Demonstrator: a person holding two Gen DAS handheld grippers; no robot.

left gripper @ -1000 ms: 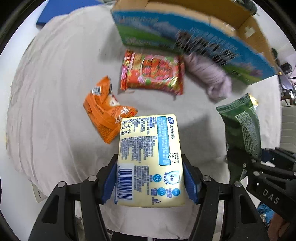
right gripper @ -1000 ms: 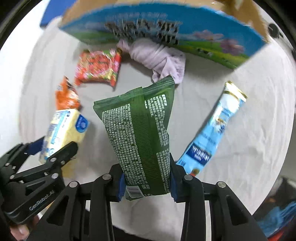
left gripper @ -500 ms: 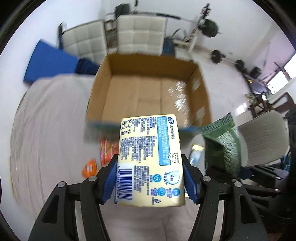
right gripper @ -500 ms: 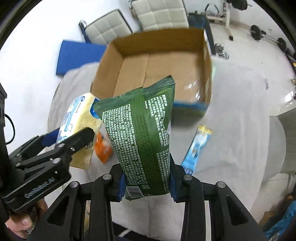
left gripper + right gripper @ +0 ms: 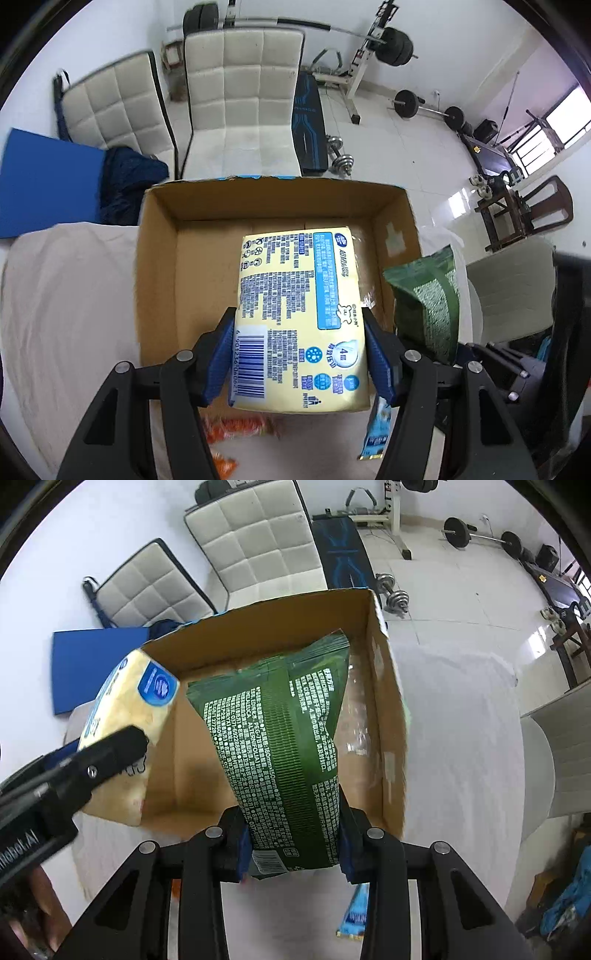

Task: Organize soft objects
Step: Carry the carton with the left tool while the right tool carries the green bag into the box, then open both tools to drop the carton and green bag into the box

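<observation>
My left gripper [image 5: 300, 350] is shut on a yellow soft pack [image 5: 301, 314] with blue print and a barcode, held above the open cardboard box [image 5: 155, 273]. My right gripper [image 5: 293, 834] is shut on a green pouch [image 5: 280, 746] with white print, held over the same box [image 5: 388, 709]. The yellow pack [image 5: 125, 716] and left gripper show at the left of the right wrist view. The green pouch [image 5: 428, 299] shows at the right of the left wrist view. The box floor that shows is bare.
The box stands on a table with a pale cloth [image 5: 66, 295]. Orange snack packs [image 5: 236, 424] and a light blue sachet [image 5: 376, 435] lie on the cloth near me. White padded chairs [image 5: 240, 92], a blue mat [image 5: 40, 177] and gym weights [image 5: 395, 44] stand beyond.
Both grippers have lifted their packs from low over the table and moved forward to above the open box. The snacks on the cloth have dropped to the bottom of the views.
</observation>
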